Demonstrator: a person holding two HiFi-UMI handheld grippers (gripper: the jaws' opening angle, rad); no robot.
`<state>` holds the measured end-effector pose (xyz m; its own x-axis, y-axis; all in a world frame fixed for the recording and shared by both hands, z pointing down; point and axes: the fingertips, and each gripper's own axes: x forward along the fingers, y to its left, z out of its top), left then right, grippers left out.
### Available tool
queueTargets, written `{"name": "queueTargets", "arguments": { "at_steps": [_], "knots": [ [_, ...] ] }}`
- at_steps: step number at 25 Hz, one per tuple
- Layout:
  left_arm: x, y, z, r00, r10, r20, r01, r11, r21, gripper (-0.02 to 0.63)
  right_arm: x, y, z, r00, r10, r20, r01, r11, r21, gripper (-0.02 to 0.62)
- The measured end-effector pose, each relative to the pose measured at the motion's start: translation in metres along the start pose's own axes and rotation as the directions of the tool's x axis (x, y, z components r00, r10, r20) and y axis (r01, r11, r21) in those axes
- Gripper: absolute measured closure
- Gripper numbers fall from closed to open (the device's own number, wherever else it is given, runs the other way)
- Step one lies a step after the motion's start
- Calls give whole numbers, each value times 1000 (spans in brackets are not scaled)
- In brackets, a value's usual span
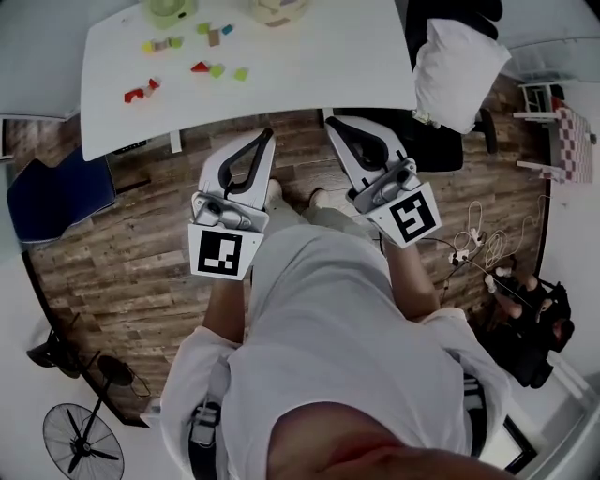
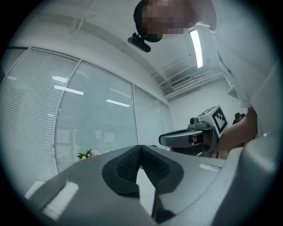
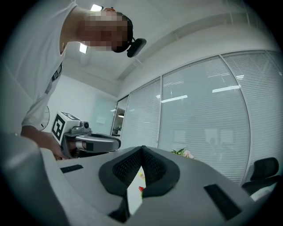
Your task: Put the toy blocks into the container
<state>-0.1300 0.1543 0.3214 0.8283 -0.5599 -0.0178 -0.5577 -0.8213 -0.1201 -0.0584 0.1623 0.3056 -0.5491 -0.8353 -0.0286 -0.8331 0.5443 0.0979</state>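
**Red, green, yellow: toy blocks (image 1: pixel 200 67) loose on the white table (image 1: pixel 309 66), both tools shut and empty**

Lie scattered over the far left part of the table, none inside a container. Nearest the left edge, a red cluster (image 1: pixel 141 92). To its right, one red piece with two green ones just beside it. Farther back, yellow-green, brown and teal pieces. Beyond those, at the far edge and cut by the frame, a greenish container (image 1: pixel 169 9) and, to its right, a cream container (image 1: pixel 278 9).

Nearer than the table, over the wood floor (image 1: pixel 122 244), side by side and level: left gripper (image 1: pixel 266 136) and right gripper (image 1: pixel 332 123). Point toward the table's near edge, well apart from the blocks.

In the left gripper view, left gripper (image 2: pixel 140 148) with pads pressed together at the tip, nothing between them. To its right, the right gripper (image 2: pixel 162 140). In the right gripper view, right gripper (image 3: pixel 142 148) likewise closed on nothing, with a sliver of table and a red block showing through the slot below the tip. At the left there, the left gripper (image 3: pixel 118 143).

Farther out: a black office chair (image 1: pixel 441 141) with a white cushion (image 1: pixel 459 70) at the far right, a floor fan (image 1: pixel 80 441) at the near left, cables (image 1: pixel 469 248) on the floor to the right.
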Motion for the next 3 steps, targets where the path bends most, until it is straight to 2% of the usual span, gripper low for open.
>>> {"name": "queueTargets", "arguments": {
  "at_steps": [3],
  "knots": [
    [-7,-22,10,1000,-7,-1,7,1000,15,607,-19,9,9,1000,3,13,-2,1000,-11,595]
  ]
}}
